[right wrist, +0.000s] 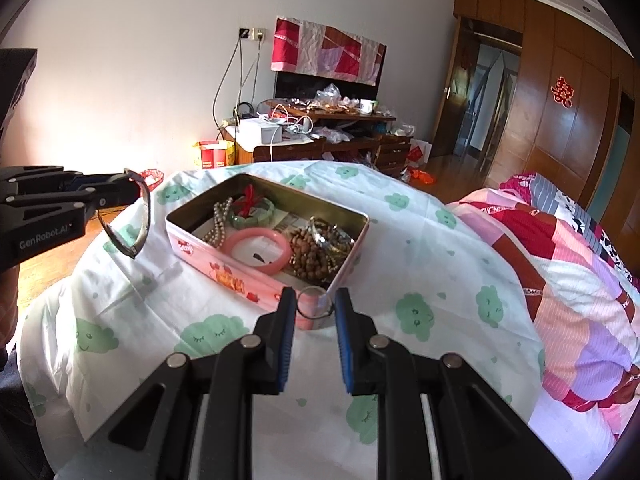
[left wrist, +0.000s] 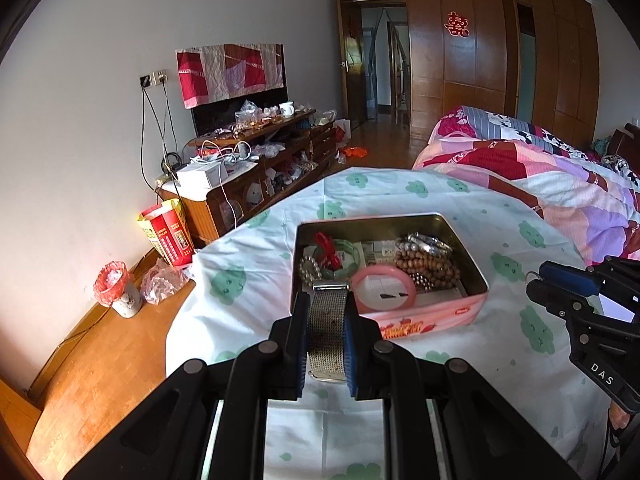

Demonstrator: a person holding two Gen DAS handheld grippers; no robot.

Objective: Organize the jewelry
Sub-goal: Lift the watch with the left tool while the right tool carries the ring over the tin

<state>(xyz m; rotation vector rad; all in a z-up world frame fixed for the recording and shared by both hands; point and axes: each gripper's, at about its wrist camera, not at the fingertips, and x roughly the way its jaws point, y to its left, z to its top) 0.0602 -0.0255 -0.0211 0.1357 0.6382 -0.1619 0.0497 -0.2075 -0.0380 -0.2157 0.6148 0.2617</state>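
L gripper (left wrist: 327, 312) clamps mesh band (left wrist: 328, 332), hangs just short of tin (left wrist: 432, 316) | R gripper (right wrist: 315, 306) nipped on small ring (right wrist: 315, 303) at tin corner | tip: carry band over rim, lower onto free spot, then release

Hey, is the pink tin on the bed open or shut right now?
Open. The pink tin has no lid on, and inside you can see a pink bangle, wooden beads and a pearl strand.

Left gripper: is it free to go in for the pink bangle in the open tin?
Probably not yet: the left gripper is shut on a metal mesh watch band. The pink bangle itself lies uncovered in the tin.
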